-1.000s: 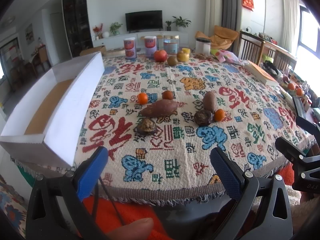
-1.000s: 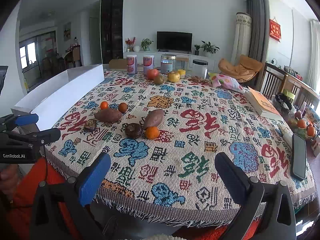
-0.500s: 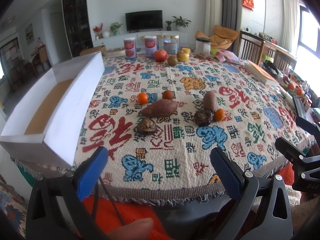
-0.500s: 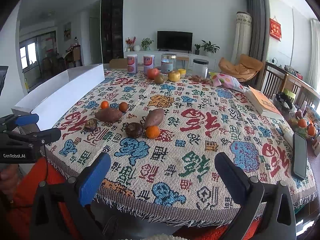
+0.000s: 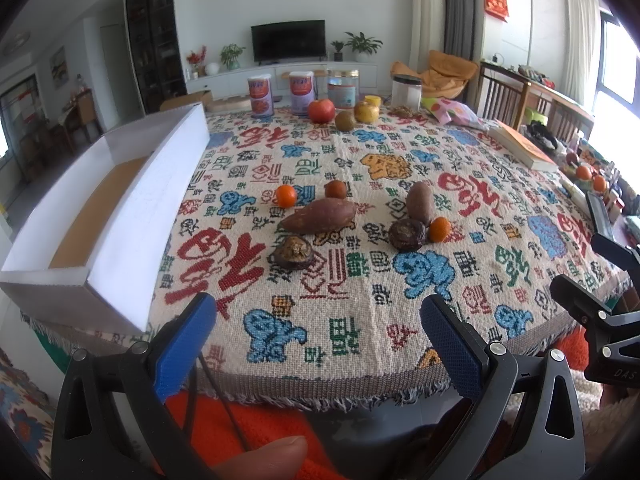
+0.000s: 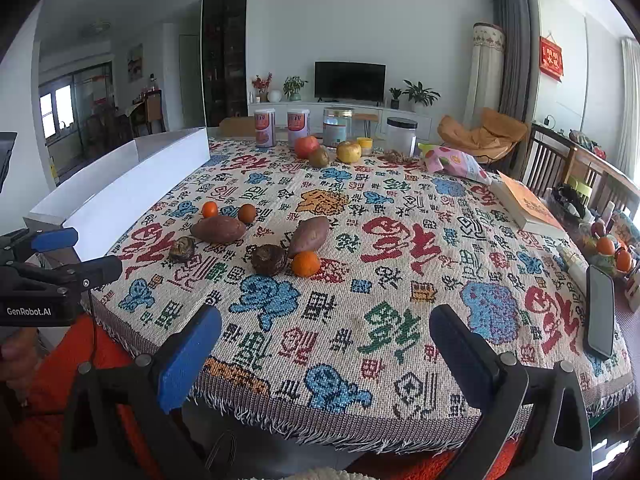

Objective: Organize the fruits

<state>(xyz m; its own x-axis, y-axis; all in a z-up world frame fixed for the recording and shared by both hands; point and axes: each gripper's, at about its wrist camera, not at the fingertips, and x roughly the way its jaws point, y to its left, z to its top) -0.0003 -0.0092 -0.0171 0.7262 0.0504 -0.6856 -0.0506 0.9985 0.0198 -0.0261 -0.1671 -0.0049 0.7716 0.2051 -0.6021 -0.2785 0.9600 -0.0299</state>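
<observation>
A box point(image 5: 132, 216) sits along the left edge of the table point(image 5: 352, 328). Right of it, mid-table, lie two sweet potatoes point(image 5: 320, 217), small oranges point(image 5: 286, 195) and two dark fruits point(image 5: 407, 234) clustered together. Behind them, at the far edge, an apple point(image 5: 321, 110) stands before a row of cans point(image 5: 260, 96).

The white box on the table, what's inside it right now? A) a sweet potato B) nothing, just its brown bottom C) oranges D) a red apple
B: the white box shows only its bare brown floor, while the oranges, sweet potatoes and red apple all sit out on the patterned tablecloth.
</observation>
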